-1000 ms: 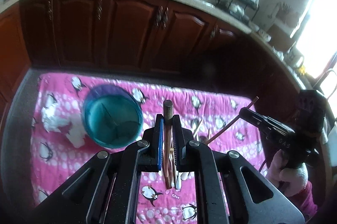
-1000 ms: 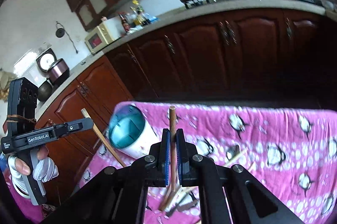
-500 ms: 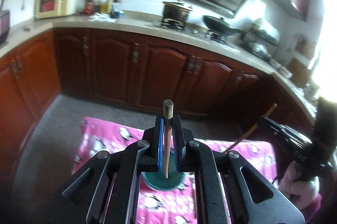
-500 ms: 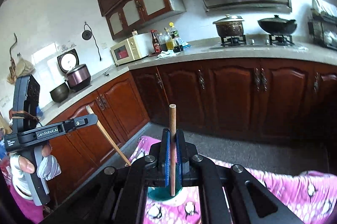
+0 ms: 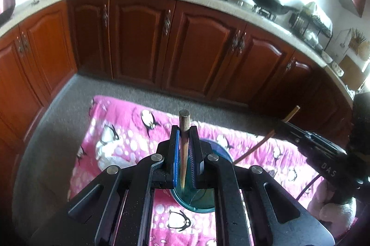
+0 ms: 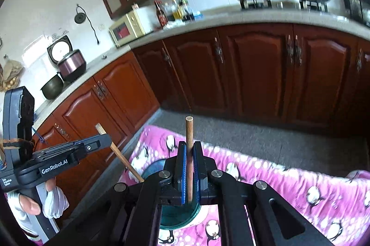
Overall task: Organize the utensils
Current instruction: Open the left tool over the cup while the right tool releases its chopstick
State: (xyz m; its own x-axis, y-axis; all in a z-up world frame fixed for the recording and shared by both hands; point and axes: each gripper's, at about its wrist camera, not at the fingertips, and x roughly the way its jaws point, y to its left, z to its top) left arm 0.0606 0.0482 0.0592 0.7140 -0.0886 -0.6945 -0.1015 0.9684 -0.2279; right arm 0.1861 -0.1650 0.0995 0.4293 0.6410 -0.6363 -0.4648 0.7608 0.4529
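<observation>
My left gripper (image 5: pixel 184 133) is shut on a wooden chopstick (image 5: pixel 184 117), whose lower tip hangs over the mouth of a teal cup (image 5: pixel 198 198). The cup stands on a pink penguin cloth (image 5: pixel 120 130). My right gripper (image 6: pixel 189 149) is shut on a second chopstick (image 6: pixel 189 128) held upright, its lower end over the same cup (image 6: pixel 178 214). Each gripper shows in the other's view with its stick slanting toward the cup: the right gripper (image 5: pixel 283 124) at the right, the left gripper (image 6: pixel 104 141) at the left.
Dark wooden cabinets (image 5: pixel 196 54) run along the far side of a grey floor strip (image 5: pixel 69 107). The worktop above carries a microwave (image 6: pixel 128 28), bottles, a pot and a wok. A gloved hand (image 6: pixel 54 201) holds the left gripper. The pink cloth (image 6: pixel 289 179) stretches to the right.
Both grippers have carried their chopsticks sideways from above the loose utensils to over the teal cup, which now sits directly beneath both sticks. Both grips stayed shut.
</observation>
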